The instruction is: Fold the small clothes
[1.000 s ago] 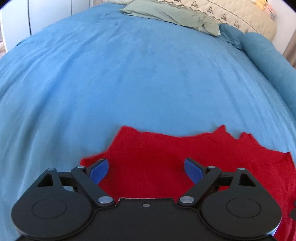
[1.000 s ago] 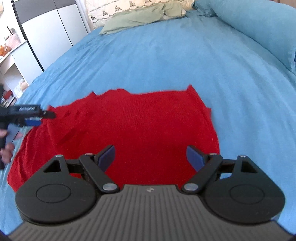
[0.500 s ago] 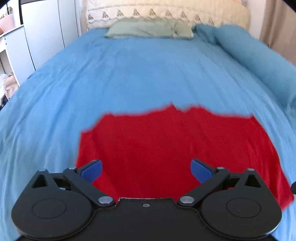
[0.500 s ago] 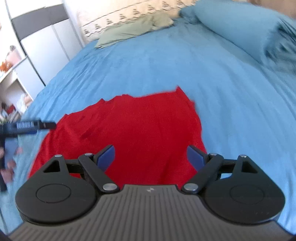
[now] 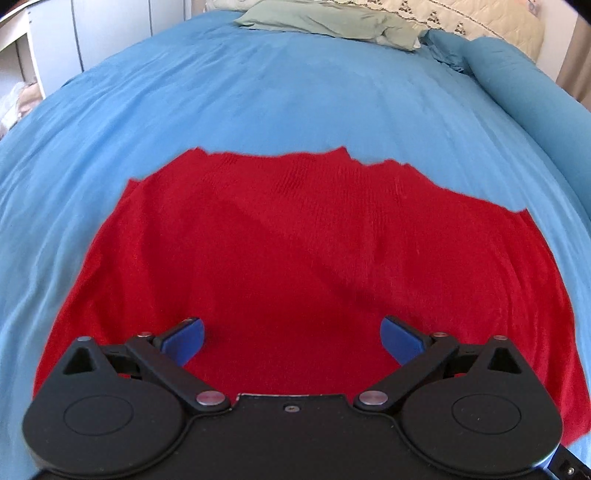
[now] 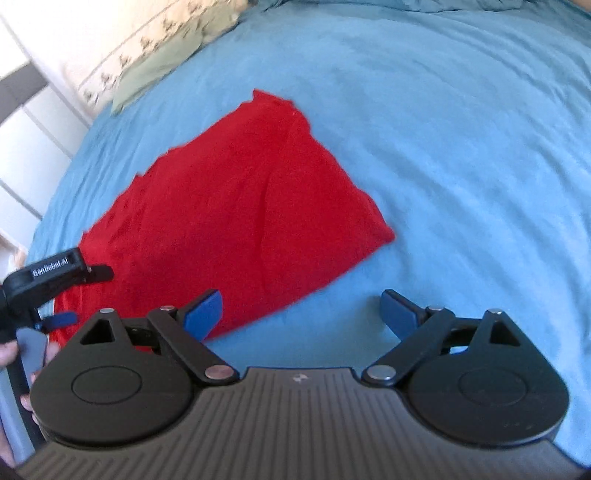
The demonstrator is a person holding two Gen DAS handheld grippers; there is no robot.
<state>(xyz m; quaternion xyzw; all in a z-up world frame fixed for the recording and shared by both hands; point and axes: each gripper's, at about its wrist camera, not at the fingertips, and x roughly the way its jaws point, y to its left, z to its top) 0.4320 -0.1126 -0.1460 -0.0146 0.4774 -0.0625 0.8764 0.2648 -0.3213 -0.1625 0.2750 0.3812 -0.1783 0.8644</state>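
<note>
A red knit garment [image 5: 288,243] lies flat on the blue bed cover [image 5: 258,96]. My left gripper [image 5: 291,339] is open and empty, hovering over the garment's near edge. In the right wrist view the garment [image 6: 229,199] lies to the left of centre. My right gripper [image 6: 301,314] is open and empty, over the garment's near right corner and bare cover. The left gripper [image 6: 55,291] also shows in the right wrist view at the garment's left end, held by a hand.
A green pillow [image 5: 332,20] and a patterned cream quilt [image 5: 480,18] lie at the head of the bed. A rolled blue duvet [image 5: 528,92] runs along the right side. White cupboards [image 5: 110,29] stand to the left of the bed.
Both grippers stayed open. The left one has moved closer over the garment. The right one has swung right, so the garment now sits left in its view.
</note>
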